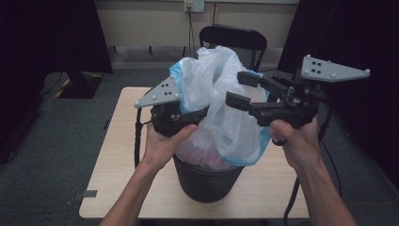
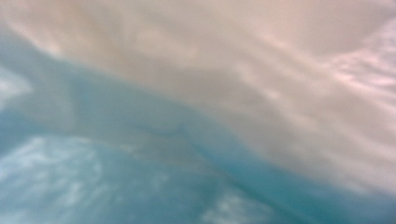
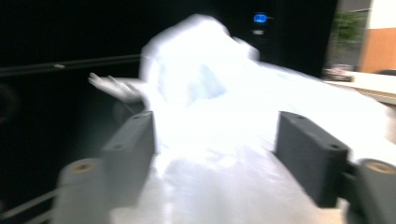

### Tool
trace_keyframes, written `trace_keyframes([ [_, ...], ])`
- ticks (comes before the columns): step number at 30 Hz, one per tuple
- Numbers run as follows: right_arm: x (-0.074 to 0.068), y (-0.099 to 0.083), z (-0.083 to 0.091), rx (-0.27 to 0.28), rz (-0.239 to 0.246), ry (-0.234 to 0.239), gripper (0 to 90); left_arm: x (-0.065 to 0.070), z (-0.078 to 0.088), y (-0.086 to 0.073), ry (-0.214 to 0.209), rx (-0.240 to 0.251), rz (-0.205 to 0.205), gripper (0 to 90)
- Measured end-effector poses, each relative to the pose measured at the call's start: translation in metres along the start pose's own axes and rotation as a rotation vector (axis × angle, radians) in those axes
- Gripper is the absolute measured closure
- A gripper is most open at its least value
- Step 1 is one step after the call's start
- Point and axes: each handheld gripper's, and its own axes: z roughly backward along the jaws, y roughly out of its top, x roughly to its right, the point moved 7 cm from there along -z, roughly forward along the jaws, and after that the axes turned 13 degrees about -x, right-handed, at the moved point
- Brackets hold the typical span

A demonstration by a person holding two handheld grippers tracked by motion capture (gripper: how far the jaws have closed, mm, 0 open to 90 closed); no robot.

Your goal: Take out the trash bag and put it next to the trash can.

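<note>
A white plastic bag with a blue rim (image 1: 221,94) bulges up out of a black bin (image 1: 207,181) on the table. My left gripper (image 1: 203,111) comes in from the left, and its jaws lie together against the bag's side, pinching the plastic. In the left gripper view the bag (image 2: 233,93) covers the lens as blurred white and blue film. My right gripper (image 1: 237,89) is raised on the bag's right side with its jaws spread wide. In the right gripper view the bag (image 3: 210,93) lies between the spread jaws of my right gripper (image 3: 215,154), and neither pad presses it.
The bin stands near the front of a small wooden table (image 1: 117,155). A black chair (image 1: 233,37) stands behind the table. Dark curtains hang at both sides, and cables trail from both grippers.
</note>
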Motion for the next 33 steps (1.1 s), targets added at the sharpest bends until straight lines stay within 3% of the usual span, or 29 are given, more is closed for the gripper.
trace_keyframes([
  [1,0.007,-0.008,0.004,0.001,-0.003,-0.04,18.1,-0.002,0.007,0.005,0.01,0.012,0.002,89.9],
  [3,0.011,-0.02,0.004,-0.026,-0.008,-0.045,15.6,-0.003,0.014,0.011,0.003,0.032,0.008,90.0],
  [9,0.016,-0.047,-0.015,-0.087,-0.013,0.016,13.8,-0.003,0.023,0.022,0.002,0.053,0.001,90.0],
  [10,0.017,-0.054,-0.024,-0.091,-0.017,0.057,13.7,-0.001,0.023,0.025,0.0,0.058,-0.002,90.0],
  [12,0.018,-0.06,-0.035,-0.117,-0.021,0.073,13.2,0.001,0.023,0.027,-0.017,0.065,-0.003,90.0],
  [17,0.017,-0.065,-0.061,-0.171,-0.021,0.104,10.4,0.006,0.014,0.029,-0.041,0.059,-0.012,90.0],
  [22,0.022,-0.066,-0.073,-0.2,-0.021,0.088,10.7,0.007,0.011,0.028,-0.08,0.067,0.008,90.0],
  [25,0.026,-0.071,-0.078,-0.221,-0.021,0.076,18.6,0.006,0.009,0.024,-0.082,0.053,0.004,90.0],
  [27,0.025,-0.074,-0.079,-0.235,-0.025,0.097,26.3,0.007,0.007,0.022,-0.094,0.055,0.006,90.0],
  [29,0.023,-0.074,-0.078,-0.236,-0.022,0.132,42.7,0.007,0.007,0.022,-0.096,0.051,0.002,90.0],
  [31,0.019,-0.074,-0.077,-0.231,-0.035,0.211,58.9,0.011,0.004,0.021,-0.095,0.04,-0.013,90.0],
  [33,0.019,-0.073,-0.076,-0.223,-0.03,0.223,70.4,0.013,0.004,0.02,-0.101,0.036,-0.011,90.0],
])
